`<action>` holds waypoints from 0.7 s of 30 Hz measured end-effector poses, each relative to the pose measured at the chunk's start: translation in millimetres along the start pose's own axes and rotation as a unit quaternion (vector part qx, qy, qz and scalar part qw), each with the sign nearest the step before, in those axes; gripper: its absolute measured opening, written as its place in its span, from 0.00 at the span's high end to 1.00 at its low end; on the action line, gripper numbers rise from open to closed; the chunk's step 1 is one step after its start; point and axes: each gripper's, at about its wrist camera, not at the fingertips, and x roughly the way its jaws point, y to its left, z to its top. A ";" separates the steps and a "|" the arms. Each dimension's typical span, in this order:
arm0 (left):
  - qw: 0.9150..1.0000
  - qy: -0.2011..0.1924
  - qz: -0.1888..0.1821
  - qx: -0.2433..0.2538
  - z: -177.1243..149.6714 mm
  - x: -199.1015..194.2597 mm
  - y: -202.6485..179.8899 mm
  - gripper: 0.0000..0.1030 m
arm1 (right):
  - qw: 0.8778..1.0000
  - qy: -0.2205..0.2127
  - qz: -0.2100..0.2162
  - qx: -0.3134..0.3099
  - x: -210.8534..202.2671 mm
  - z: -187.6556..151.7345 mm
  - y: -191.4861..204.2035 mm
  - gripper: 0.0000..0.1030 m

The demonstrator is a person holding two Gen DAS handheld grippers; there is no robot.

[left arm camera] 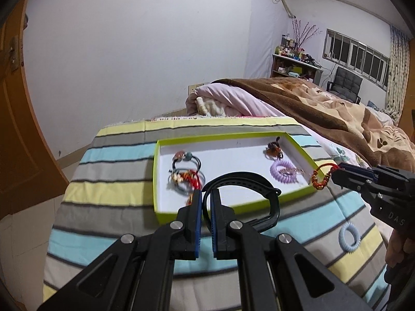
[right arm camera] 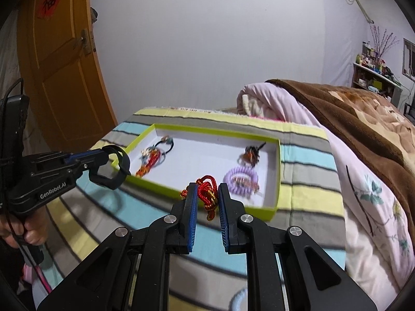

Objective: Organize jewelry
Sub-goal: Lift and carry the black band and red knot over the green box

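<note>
A shallow green-rimmed white tray (left arm camera: 156, 181) (right arm camera: 275, 202) lies on the striped cloth. In it are hair ties with red cord (left arm camera: 185, 175) (right arm camera: 153, 158), a purple coil tie (left arm camera: 281, 172) (right arm camera: 241, 177) and a brown clip (left arm camera: 273, 150) (right arm camera: 250, 155). My left gripper (left arm camera: 206, 197) (right arm camera: 110, 153) is shut on a black strap band (left arm camera: 241, 181) (right arm camera: 122, 165), held over the tray's near-left part. My right gripper (right arm camera: 206, 190) (left arm camera: 337, 171) is shut on a red cord bracelet (right arm camera: 207, 191) (left arm camera: 320, 180), held at the tray's near-right rim.
A light blue coil tie (left arm camera: 348, 238) (right arm camera: 240, 300) lies on the striped cloth (left arm camera: 109, 189) in front of the tray. A pink quilt and brown blanket (left arm camera: 298, 98) (right arm camera: 350, 119) are piled to the right. An orange door (right arm camera: 59, 72) stands at the left.
</note>
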 end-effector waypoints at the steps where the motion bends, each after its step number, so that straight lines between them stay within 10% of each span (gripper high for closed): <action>1: 1.000 0.000 0.001 0.002 3.3 4.0 -0.4 0.94 | 1.000 0.000 0.001 0.000 4.7 4.2 -1.3 0.84; 21: 0.998 0.055 0.014 0.010 38.7 103.5 6.3 0.94 | 0.998 0.054 -0.013 0.010 105.1 36.9 -30.3 0.84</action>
